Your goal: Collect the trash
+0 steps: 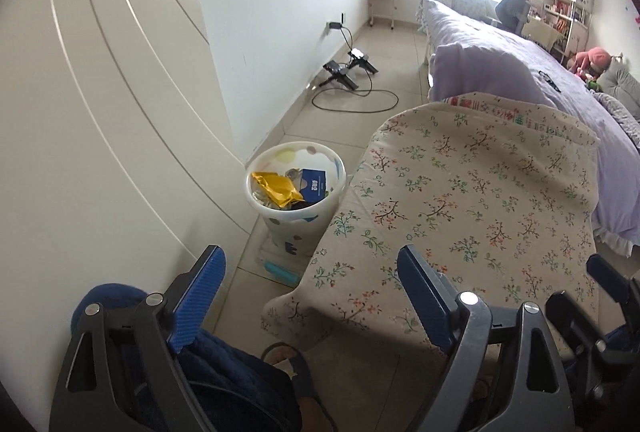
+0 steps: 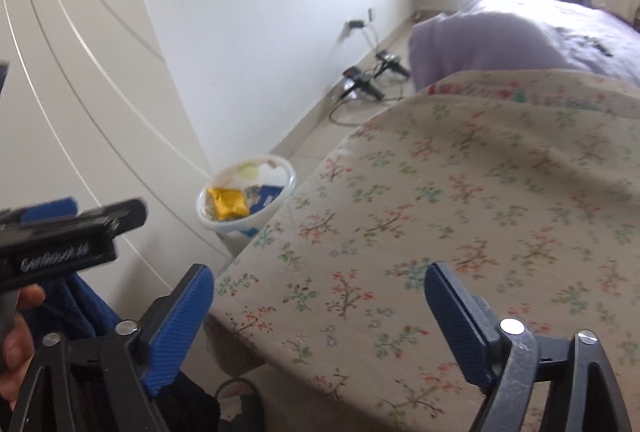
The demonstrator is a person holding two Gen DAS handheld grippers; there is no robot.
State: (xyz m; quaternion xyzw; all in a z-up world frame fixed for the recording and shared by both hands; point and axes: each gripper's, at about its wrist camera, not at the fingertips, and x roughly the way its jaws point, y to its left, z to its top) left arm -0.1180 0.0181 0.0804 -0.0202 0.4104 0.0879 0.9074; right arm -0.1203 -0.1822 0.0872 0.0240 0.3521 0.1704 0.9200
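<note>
Our left gripper [image 1: 308, 296] fills the bottom of the left wrist view with its blue pads spread wide and nothing between them; only floor and the near corner of the table show through the gap. Our right gripper [image 2: 320, 306], at the bottom of the right wrist view, is just as wide and just as empty, its pads framing the flowered cloth [image 2: 460, 211]. We judge that both are wide open because neither has anything to carry at this point.

Moving outward, the cloth covers a low table that takes up the lower right of both views, and its top is bare of any litter we can see. The bin [image 1: 296, 187] stands on the tiled floor in the middle of the left wrist view, tucked between the white wardrobe [image 1: 100, 111] on the left and the table edge, which keeps it within an easy reach of the table. Inside it lie a crumpled yellow wrapper [image 1: 276, 187] and a blue box [image 1: 314, 185], with paler scraps beneath, so the trash sits in the bin and the collecting looks largely done.

In the right wrist view the left gripper crosses the left edge, a hand [image 2: 16, 332] wrapped round its handle. Further off, towards the upper right, a purple bed [image 1: 500, 47] runs back to a bright window.
</note>
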